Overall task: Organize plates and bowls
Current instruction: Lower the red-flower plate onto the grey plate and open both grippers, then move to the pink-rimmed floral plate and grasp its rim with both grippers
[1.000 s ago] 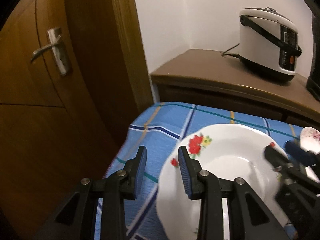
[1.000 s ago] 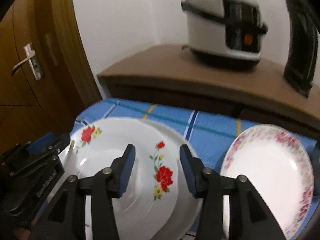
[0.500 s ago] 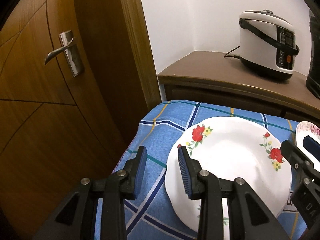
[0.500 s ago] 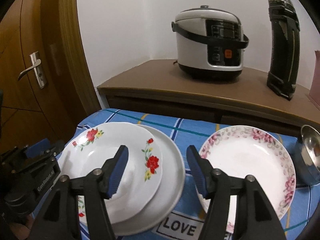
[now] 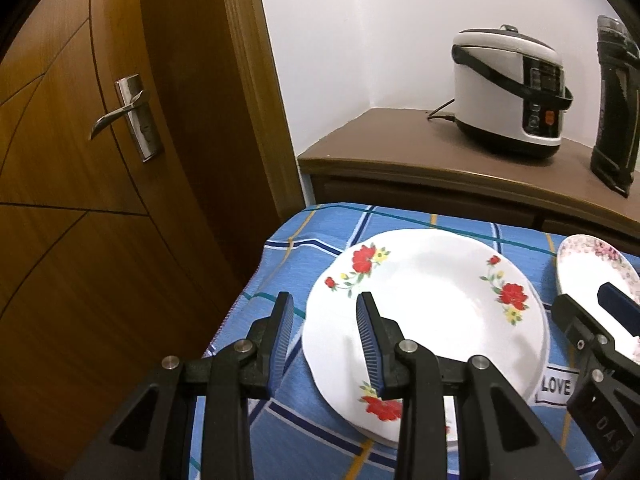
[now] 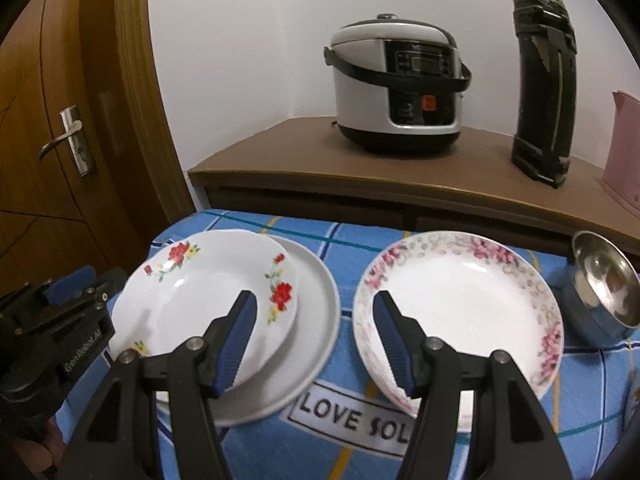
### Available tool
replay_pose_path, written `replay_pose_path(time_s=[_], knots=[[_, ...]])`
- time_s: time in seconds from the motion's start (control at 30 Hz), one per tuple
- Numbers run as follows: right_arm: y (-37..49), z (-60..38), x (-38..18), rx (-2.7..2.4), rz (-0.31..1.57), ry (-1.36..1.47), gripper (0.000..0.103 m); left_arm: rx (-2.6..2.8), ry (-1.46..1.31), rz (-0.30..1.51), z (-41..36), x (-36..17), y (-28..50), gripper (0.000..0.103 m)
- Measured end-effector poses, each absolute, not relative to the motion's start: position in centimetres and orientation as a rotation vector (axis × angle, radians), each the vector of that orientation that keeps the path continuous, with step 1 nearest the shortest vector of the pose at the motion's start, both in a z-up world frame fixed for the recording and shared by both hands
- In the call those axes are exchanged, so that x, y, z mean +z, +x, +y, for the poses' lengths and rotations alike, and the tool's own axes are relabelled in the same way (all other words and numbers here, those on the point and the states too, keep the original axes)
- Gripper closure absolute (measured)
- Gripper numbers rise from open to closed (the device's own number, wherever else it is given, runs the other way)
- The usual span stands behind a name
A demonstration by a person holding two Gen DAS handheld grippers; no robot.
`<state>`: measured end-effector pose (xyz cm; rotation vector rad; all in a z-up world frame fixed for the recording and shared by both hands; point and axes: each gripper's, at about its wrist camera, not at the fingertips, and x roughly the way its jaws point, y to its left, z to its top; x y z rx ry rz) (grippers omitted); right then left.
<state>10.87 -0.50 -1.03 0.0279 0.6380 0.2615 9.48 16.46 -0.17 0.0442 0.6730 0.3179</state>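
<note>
Tools hover empty over the desk: left tool (image 5: 325, 334) gapes narrowly at the red-flowered plate's (image 6: 208, 300) left-edge rim (untouched), right tool (image 6: 314, 338) has just widened.

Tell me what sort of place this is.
Most likely a home kitchen or dining corner. A white and black electric rice cooker stands on a brown wooden sideboard; floral ceramic plates lie on a blue checked tablecloth, beside a wooden door with a metal lever handle.
</note>
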Motion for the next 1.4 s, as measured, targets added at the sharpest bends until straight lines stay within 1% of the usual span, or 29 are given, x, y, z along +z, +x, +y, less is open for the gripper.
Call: replay_pose_path(time_s=[0.23,0.5,1.07,1.4], knots=[[9.5,-2.2,-0.2,0.22,0.66,0.054,0.041,0.263,0.006,0.677,15.4,0.1,7.8,0.067],[7.6,-3.7,1.0,0.146,0.64,0.028,0.041,0.201,-0.012,0.68,13.4,0.3,6.2,0.067],[5.8,-7.4,1.8,0.102,0.631,0.085,0.041,0.115,0.03,0.665,9.1,1.6,4.4,0.066],[4.9,-13.9,0.7,-0.036,0.635,0.276,0.04,0.007,0.012,0.707,6.7,0.8,4.9,0.066]])
